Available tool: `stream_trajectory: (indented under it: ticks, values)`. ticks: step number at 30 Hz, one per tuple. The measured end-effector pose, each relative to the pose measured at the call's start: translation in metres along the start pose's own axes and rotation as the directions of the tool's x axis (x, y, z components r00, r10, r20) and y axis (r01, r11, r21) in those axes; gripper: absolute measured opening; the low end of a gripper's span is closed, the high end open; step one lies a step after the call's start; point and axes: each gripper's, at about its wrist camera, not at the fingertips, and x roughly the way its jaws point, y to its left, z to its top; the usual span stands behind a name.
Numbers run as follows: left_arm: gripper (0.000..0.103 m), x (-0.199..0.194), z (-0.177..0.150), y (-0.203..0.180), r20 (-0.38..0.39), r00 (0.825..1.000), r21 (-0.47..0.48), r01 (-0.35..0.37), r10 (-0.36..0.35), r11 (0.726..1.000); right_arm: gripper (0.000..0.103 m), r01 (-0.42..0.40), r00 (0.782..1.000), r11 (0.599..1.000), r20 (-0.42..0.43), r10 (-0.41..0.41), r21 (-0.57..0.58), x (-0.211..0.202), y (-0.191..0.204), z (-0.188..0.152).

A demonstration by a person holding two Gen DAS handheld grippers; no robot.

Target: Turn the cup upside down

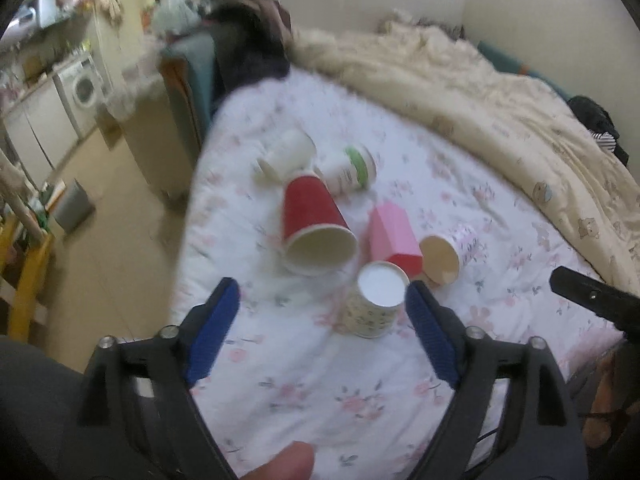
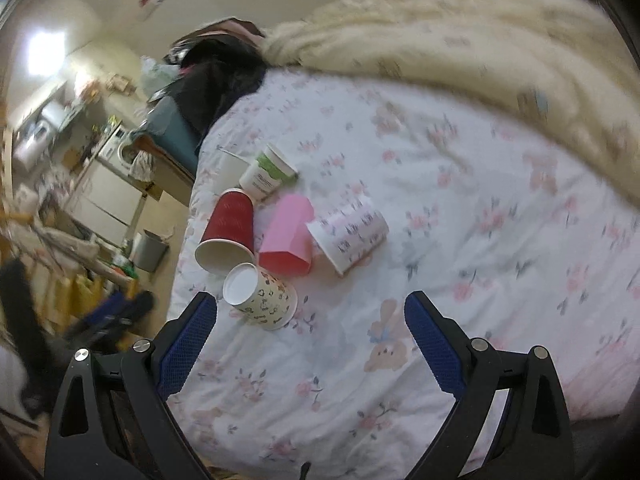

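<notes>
Several paper cups sit on a floral bedsheet [image 1: 320, 380]. A cream patterned cup [image 1: 374, 300] stands upside down, white base up; it also shows in the right wrist view [image 2: 262, 300]. A red cup [image 1: 314, 220] [image 2: 228, 232], a pink cup [image 1: 394, 236] [image 2: 288, 236], a floral white cup [image 1: 452, 252] [image 2: 350, 236], a green-banded cup [image 1: 350, 168] [image 2: 268, 172] and a plain white cup [image 1: 286, 154] lie on their sides. My left gripper [image 1: 322, 292] is open, just short of the cream cup. My right gripper [image 2: 310, 308] is open and empty; its black tip [image 1: 592, 292] shows at the left view's right edge.
A cream fluffy blanket [image 1: 500, 92] [image 2: 480, 40] covers the far side of the bed. Dark clothes [image 1: 248, 48] pile at the bed's far end. The bed's left edge drops to a floor with a grey bin [image 1: 74, 204] and a washing machine [image 1: 82, 88].
</notes>
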Motion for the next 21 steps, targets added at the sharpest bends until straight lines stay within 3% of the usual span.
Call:
stream_trajectory:
  ticks: [4, 10, 18, 21]
  values:
    - [0.096, -0.026, -0.008, 0.017, 0.047, 0.999, -0.027, -0.005, 0.006, 1.0, 0.097, 0.066, 0.997, 0.988, 0.059, -0.058, -0.142, -0.016, 0.032, -0.012]
    - [0.103, -0.037, -0.028, 0.026, 0.081, 0.996, -0.038, 0.028, -0.025, 0.999, 0.097, 0.088, 0.993, 0.979, 0.098, -0.071, -0.183, -0.022, 0.056, -0.037]
    - [0.103, -0.01, -0.038, 0.024, 0.004, 1.0, -0.048, -0.024, 0.024, 0.999, 0.097, 0.156, 0.984, 0.97, 0.11, -0.137, -0.187, -0.006, 0.057, -0.056]
    - [0.103, -0.006, -0.04, 0.024, -0.002, 1.0, -0.071, 0.0, 0.0, 0.998, 0.097, 0.158, 0.984, 0.971, 0.11, -0.14, -0.181, -0.002, 0.055, -0.054]
